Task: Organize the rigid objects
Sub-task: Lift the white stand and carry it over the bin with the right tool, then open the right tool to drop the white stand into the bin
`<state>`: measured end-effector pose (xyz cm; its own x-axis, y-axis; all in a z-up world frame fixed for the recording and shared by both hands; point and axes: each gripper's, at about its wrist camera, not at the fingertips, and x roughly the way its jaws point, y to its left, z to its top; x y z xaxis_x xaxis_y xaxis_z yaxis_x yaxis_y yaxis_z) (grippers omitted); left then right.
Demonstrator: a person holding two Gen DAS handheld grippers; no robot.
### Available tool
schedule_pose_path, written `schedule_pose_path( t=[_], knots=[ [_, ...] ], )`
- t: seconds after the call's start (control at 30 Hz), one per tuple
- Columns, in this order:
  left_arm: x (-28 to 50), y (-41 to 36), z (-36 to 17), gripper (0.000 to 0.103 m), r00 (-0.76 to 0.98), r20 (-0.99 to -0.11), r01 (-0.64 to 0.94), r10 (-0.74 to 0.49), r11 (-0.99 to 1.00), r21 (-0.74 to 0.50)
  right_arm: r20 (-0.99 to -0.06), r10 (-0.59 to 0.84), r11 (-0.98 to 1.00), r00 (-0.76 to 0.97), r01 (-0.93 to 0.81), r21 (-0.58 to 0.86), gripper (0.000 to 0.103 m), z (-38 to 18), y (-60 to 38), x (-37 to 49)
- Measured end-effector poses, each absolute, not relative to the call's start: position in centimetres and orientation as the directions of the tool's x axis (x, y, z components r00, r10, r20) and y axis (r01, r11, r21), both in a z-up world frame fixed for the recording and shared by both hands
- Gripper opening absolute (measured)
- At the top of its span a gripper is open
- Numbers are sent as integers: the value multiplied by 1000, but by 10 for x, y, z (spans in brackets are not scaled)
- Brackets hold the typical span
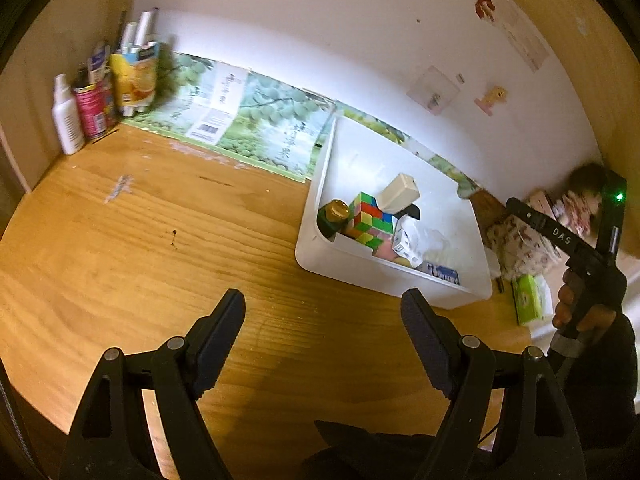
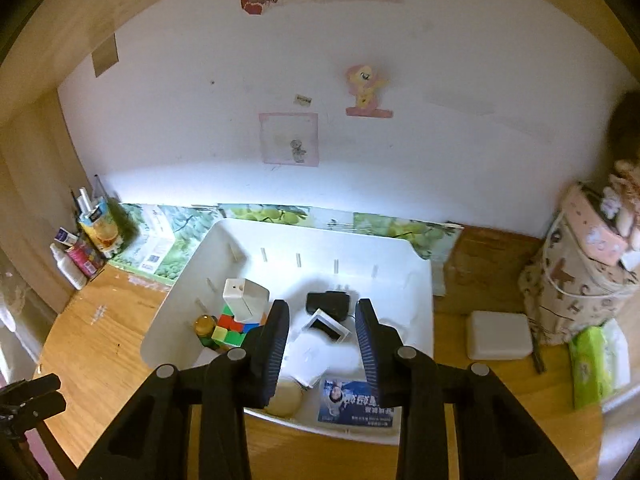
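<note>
Left gripper (image 1: 323, 344): matte black plastic, 2 wedge-shaped fingers with ribbed dark pads (image 1: 426, 344), silver round pins at the 4 linkage joints.

Right gripper (image 2: 322, 344): same build, ribbed bluish-black pads, 4 silver pins. From the left wrist view its black body carries white "DAS" lettering and a green light. The hand (image 1: 576, 312) wears a black fingerless glove.

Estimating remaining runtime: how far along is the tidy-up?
Done: Rubik's cube, bottle, black charger and more sit in the white bin. In hand: nothing; left gripper open, right gripper shut, both empty. Left, probably: white box and green tissue pack on the desk beside the bin.
</note>
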<state>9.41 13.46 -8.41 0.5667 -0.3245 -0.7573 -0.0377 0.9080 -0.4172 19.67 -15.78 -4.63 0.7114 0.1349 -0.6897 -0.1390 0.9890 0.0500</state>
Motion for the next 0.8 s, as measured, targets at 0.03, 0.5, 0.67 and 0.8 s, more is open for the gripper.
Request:
schedule_pose_path(
  t=[0.03, 0.5, 0.67, 0.8],
  knots=[
    [91, 132, -83, 83, 573, -757, -47, -313, 910, -412, -689, 147, 987, 710, -151, 55, 34, -48, -160, 199],
    [61, 70, -44, 83, 673, -710, -5, -208, 959, -285, -652, 312, 950, 691, -229, 211, 60, -44, -189, 168],
    [54, 50, -26, 83, 676, -708, 47, -203, 971, -233, -673, 330, 944, 662, -239, 228, 75, -45, -187, 128],
    [44, 30, -9, 83, 684, -698, 104, -209, 976, -191, -697, 318, 948, 642, -214, 235, 81, -44, -188, 92]
  ],
)
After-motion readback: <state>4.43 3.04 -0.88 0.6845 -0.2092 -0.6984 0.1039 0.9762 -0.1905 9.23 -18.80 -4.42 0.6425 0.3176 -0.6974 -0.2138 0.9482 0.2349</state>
